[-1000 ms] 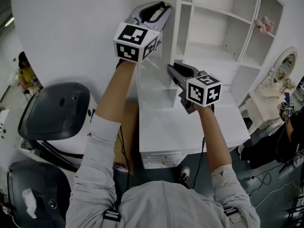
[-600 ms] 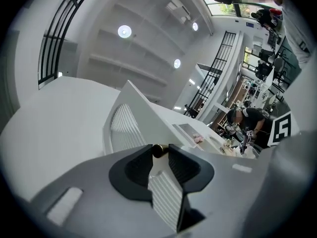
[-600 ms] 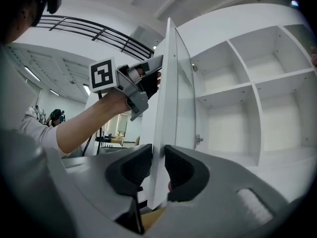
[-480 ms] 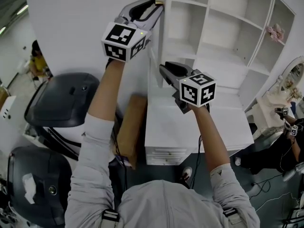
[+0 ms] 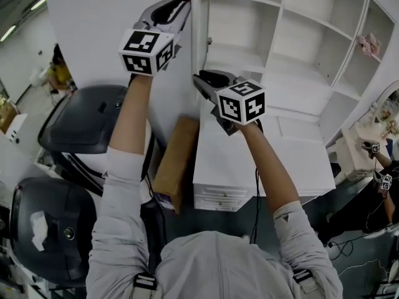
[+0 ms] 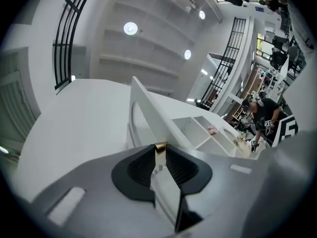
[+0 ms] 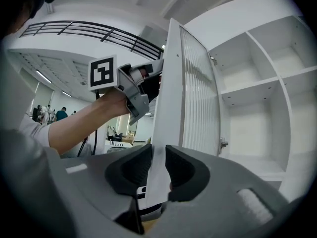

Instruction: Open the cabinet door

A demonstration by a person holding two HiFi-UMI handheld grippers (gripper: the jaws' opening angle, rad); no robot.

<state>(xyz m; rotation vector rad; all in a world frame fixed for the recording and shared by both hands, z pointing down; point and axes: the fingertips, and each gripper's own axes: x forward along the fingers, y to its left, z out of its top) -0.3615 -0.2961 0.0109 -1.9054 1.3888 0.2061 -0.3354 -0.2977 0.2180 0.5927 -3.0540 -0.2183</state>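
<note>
1. Looking down in the head view, the cabinet door [image 5: 199, 42] stands swung out and is seen edge-on, in front of the open white cabinet [image 5: 280, 36]. The left gripper [image 5: 179, 6] meets the door's edge high up. The right gripper [image 5: 203, 82] meets the same edge lower down, above the white desk [image 5: 268, 161]. A cardboard box [image 5: 177, 161] leans beside the desk.
2. In the left gripper view, the left gripper [image 6: 160, 155] has just been closing. The door's [image 6: 143, 110] thin edge, tipped with a small gold piece [image 6: 160, 147], sits between the dark pads [image 6: 185, 167], which press on it from both sides.
3. In the right gripper view, the right gripper [image 7: 158, 165] has just been easing a little wider, yet the door's white frame fills the gap and both pads [image 7: 184, 170] lie against it. The door's ribbed panel [image 7: 198, 93] rises above. The left gripper [image 7: 141, 88] clasps the frame's far side higher up, and the cabinet's bare shelves [image 7: 252, 86] show at the right.
</note>
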